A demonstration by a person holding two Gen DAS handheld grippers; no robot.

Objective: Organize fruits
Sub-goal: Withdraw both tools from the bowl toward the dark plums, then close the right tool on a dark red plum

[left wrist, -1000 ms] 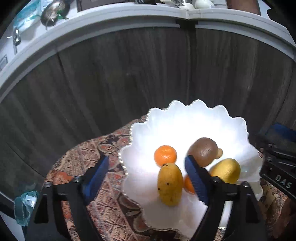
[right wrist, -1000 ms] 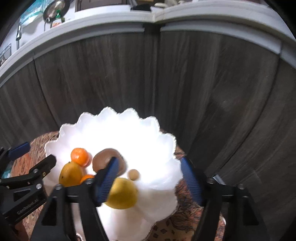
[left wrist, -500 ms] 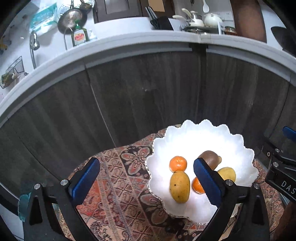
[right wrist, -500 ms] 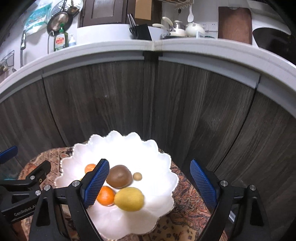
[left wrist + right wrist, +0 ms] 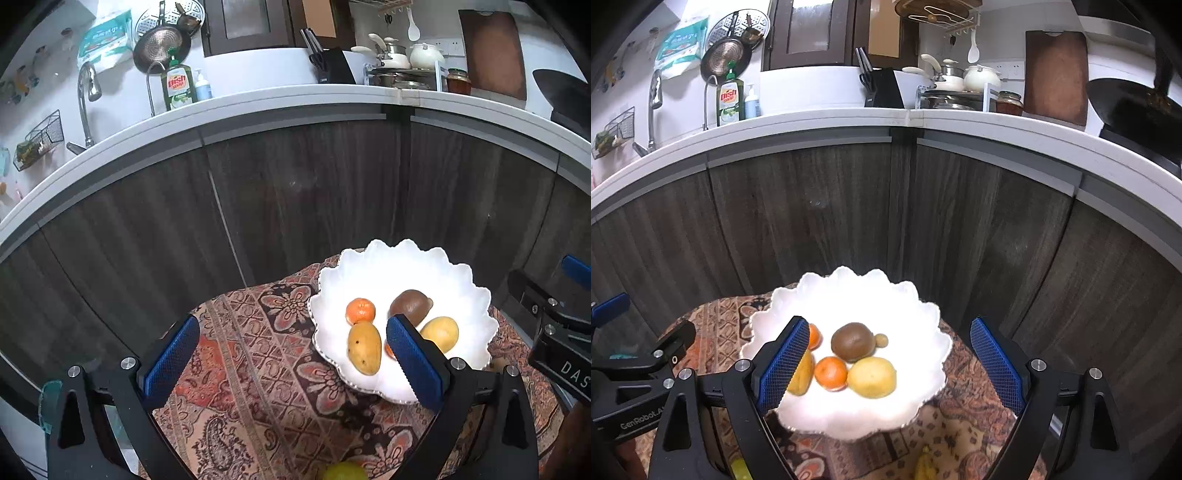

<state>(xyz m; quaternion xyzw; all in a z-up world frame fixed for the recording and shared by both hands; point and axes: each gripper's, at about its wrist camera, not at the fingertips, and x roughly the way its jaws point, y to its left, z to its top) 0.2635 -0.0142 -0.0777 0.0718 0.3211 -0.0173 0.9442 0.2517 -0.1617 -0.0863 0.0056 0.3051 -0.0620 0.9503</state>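
Observation:
A white scalloped bowl point(image 5: 402, 266) point(image 5: 871, 288) stands on a patterned cloth point(image 5: 258, 369). It holds a spotted yellow mango point(image 5: 364, 347), two oranges point(image 5: 360, 311) point(image 5: 831, 373), a brown kiwi point(image 5: 410, 305) point(image 5: 853, 341), a yellow lemon point(image 5: 440, 334) point(image 5: 871, 376) and a small brown nut point(image 5: 881, 339). My left gripper point(image 5: 291, 363) is open and empty, above the cloth, left of the bowl. My right gripper point(image 5: 886, 369) is open and empty above the bowl's near side. A yellow-green fruit point(image 5: 343, 472) lies on the cloth at the bottom edge.
Dark wood cabinet doors point(image 5: 295, 203) rise right behind the cloth-covered table. Above is a white counter point(image 5: 923, 118) with a tap, dish soap, knife block and pots. Another yellow fruit point(image 5: 925, 465) lies on the cloth near the bowl.
Both grippers have pulled back and up from the bowl, so the bowl looks smaller and the counter has come into view. Both stay open and empty.

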